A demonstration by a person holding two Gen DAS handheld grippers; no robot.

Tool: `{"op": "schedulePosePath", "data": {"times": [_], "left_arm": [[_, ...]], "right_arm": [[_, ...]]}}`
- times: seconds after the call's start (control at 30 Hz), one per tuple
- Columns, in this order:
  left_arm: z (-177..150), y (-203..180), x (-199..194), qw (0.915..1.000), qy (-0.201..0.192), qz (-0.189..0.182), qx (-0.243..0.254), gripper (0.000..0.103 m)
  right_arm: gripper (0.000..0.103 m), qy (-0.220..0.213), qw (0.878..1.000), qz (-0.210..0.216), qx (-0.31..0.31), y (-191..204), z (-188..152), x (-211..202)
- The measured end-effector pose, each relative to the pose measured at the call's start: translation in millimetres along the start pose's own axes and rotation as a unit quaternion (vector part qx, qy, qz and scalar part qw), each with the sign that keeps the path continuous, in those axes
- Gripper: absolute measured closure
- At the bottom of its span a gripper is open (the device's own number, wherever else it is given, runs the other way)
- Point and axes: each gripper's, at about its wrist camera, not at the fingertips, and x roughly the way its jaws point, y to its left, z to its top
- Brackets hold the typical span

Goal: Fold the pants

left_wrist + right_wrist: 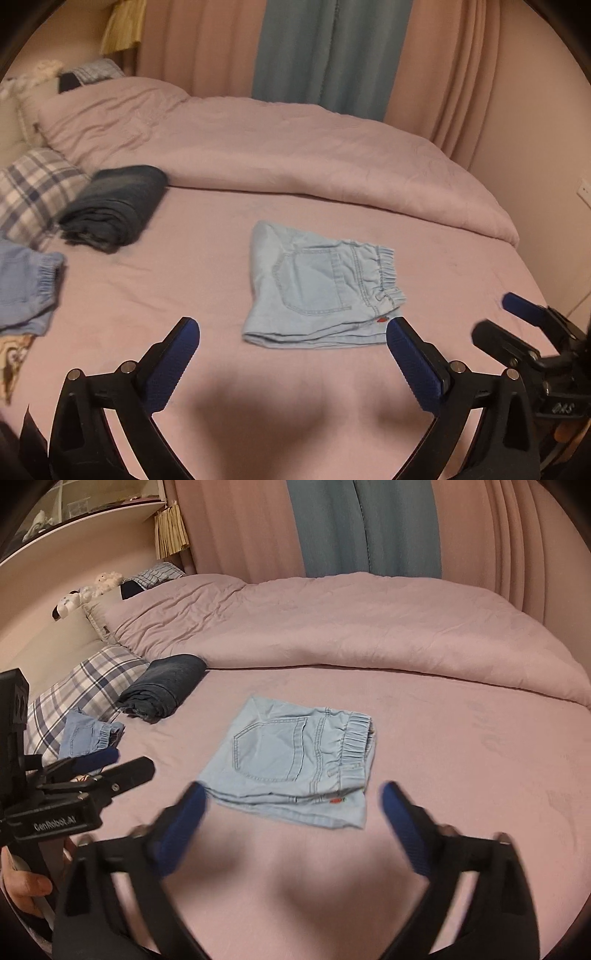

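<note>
pants [317, 288]: pale blue denim, lying flat near the middle of the bed sheet [461, 266], already folded into a compact squarish bundle. back pocket faces up; elastic waistband on the right side; several stacked layer edges show along the near side, with a small red mark at the near right corner. placement reads as deliberate: squared up on open sheet, apart from other items, so the fold looks done or close to done.

left gripper [291, 332]: jaws spread wide, holding nothing. hovers just near of the bundle's near edge; its right finger sits close by the near right corner, contact cannot be told. likely released and clear of the cloth.

right gripper [291, 794]: jaws also wide apart, empty, blurred. poised over the sheet at the bundle's near edge, not pinching fabric.

dark folded garment [114, 206]: far left, resting against the plaid pillow [33, 188]; probably a finished piece set aside.

second blue garment [88, 734]: left, with an elastic band, loosely heaped beside the pillow; possibly waiting its turn.

duvet [295, 155]: pushed back to the far side, which leaves flat working space.

curtains [369, 524]: behind the bed, pink with a blue panel.
</note>
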Motion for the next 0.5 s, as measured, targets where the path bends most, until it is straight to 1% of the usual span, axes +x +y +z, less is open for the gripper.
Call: {"op": "schedulePosePath", "data": {"times": [0.07,0.13,0.2,0.23,0.4,0.43,0.5], "left_arm": [[1.2,0.9,-11.7,0.9999,0.001,0.009,-0.008,0.002],[1.2,1.3,-19.3,0.9997,0.007,0.015,-0.016,0.002],[0.7,-0.9,-25.9,0.9993,0.013,0.031,-0.016,0.002],[0.0,-2.1,-27.8,0.9992,0.016,0.033,-0.015,0.002],[-2.5,-5.8,-39.1,0.9992,0.029,-0.007,-0.027,0.002],[-3.0,-6.9,-41.2,0.9991,0.030,-0.008,-0.029,0.002],[-2.8,-10.2,-46.1,0.9992,0.029,0.001,-0.027,0.002]], "right_arm": [[0.000,-0.007,1.000,-0.002,-0.011,4.4,-1.7,-14.0],[0.000,-0.007,1.000,-0.013,-0.023,9.3,-3.6,-25.2],[0.000,-0.010,0.999,-0.019,-0.030,12.4,-5.4,-35.8],[0.000,-0.013,0.999,-0.019,-0.031,12.1,-6.2,-40.3],[0.000,-0.020,0.999,-0.017,-0.025,9.0,-6.8,-57.6],[0.000,-0.020,0.999,-0.020,-0.025,9.8,-7.5,-59.3],[0.000,-0.019,0.999,-0.022,-0.025,10.8,-8.3,-63.7]]}}
